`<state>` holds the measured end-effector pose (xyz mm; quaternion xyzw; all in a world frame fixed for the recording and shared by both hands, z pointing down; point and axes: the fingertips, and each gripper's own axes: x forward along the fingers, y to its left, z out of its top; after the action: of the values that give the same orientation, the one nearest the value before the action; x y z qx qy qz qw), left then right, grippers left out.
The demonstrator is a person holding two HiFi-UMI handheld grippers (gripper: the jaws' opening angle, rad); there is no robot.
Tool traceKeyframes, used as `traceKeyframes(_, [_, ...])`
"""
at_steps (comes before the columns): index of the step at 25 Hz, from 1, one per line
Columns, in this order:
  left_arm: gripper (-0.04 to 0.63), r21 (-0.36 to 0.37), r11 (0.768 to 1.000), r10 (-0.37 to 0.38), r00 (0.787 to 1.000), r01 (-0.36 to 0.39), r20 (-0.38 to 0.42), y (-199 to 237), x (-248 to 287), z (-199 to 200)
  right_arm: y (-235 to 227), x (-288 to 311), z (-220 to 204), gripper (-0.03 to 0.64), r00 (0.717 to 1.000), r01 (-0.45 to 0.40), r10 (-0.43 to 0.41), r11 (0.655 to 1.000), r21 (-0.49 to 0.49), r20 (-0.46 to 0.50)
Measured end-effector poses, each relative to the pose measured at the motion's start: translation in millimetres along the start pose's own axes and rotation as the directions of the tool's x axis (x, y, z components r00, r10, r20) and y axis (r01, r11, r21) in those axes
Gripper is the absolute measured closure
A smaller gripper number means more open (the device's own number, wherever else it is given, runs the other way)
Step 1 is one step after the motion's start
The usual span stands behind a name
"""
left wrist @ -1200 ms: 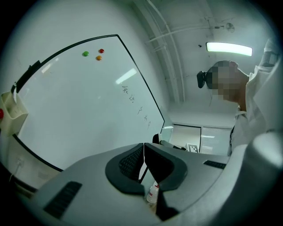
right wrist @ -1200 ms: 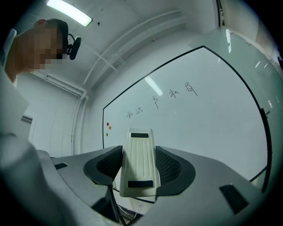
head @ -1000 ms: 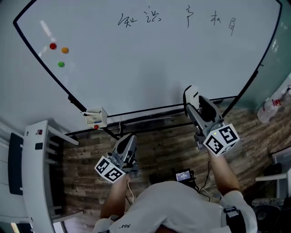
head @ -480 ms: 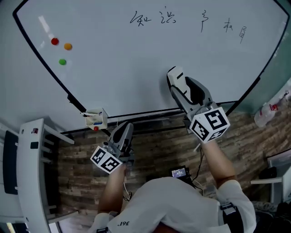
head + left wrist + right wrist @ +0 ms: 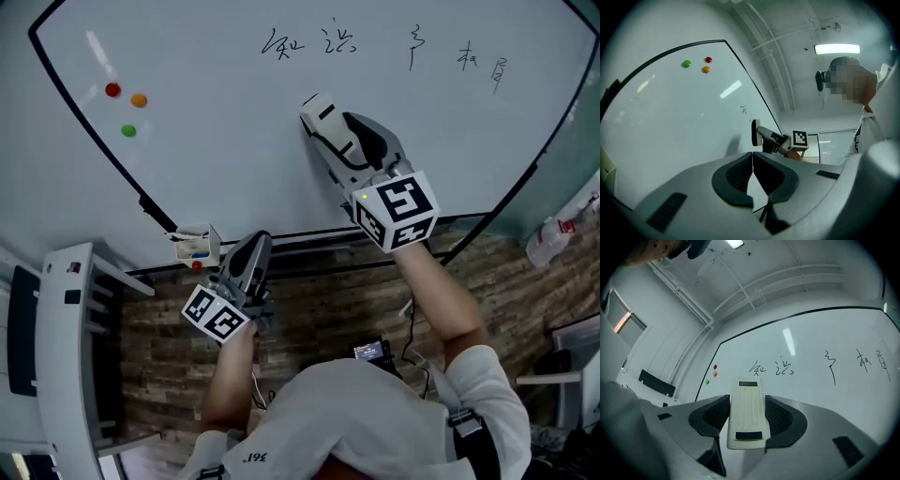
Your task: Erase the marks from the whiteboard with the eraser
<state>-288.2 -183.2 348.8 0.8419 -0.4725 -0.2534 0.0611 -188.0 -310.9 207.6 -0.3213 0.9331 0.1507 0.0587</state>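
Note:
The whiteboard [image 5: 234, 122] carries several black handwritten marks [image 5: 323, 39] along its top; the marks [image 5: 773, 367] also show in the right gripper view. My right gripper [image 5: 323, 127] is shut on a cream eraser [image 5: 320, 114], raised against the board below the marks. The eraser [image 5: 747, 411] lies flat between the jaws. The eraser [image 5: 755, 132] and right gripper also show in the left gripper view. My left gripper [image 5: 251, 255] hangs low under the board's bottom edge, shut with nothing in it.
Red, orange and green magnets [image 5: 127, 100] sit at the board's upper left. A small white holder [image 5: 195, 246] hangs at the tray rail. A white stand [image 5: 66, 347] is at left, a plastic bottle [image 5: 553, 239] at right, wooden floor below.
My right gripper has risen with the eraser from near the tray rail up and leftward onto the board. The left gripper has barely shifted.

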Motion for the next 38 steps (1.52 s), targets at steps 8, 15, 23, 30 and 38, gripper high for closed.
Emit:
traceKeyframes(8, [0.589, 0.046, 0.999, -0.015, 0.999, 0.013, 0.031, 4.8, 16.7, 28.7, 13.2, 40.9, 23.4, 0.365, 1.000, 0.001, 0.002, 0.989, -0.149, 0.014])
traceKeyframes(15, [0.589, 0.069, 0.997, -0.038, 0.999, 0.037, 0.024, 5.2, 19.5, 39.0, 12.2, 79.2, 62.9, 0.365, 0.996, 0.081, -0.068, 0.972, -0.219, 0.064])
traceKeyframes(23, [0.588, 0.067, 0.997, -0.033, 0.999, 0.032, 0.017, 9.1, 10.9, 37.9, 17.0, 116.1, 91.5, 0.365, 0.985, 0.164, -0.146, 0.960, -0.229, 0.093])
traceKeyframes(30, [0.589, 0.070, 0.997, -0.026, 1.000, 0.025, 0.012, 11.7, 9.7, 37.5, 14.0, 123.7, 87.9, 0.365, 0.966, 0.257, -0.242, 0.922, -0.289, 0.088])
traceKeyframes(38, [0.589, 0.058, 0.998, -0.037, 0.999, 0.037, 0.004, 6.5, 14.5, 30.9, 13.2, 127.1, 85.5, 0.365, 0.946, 0.322, -0.313, 0.882, -0.345, 0.081])
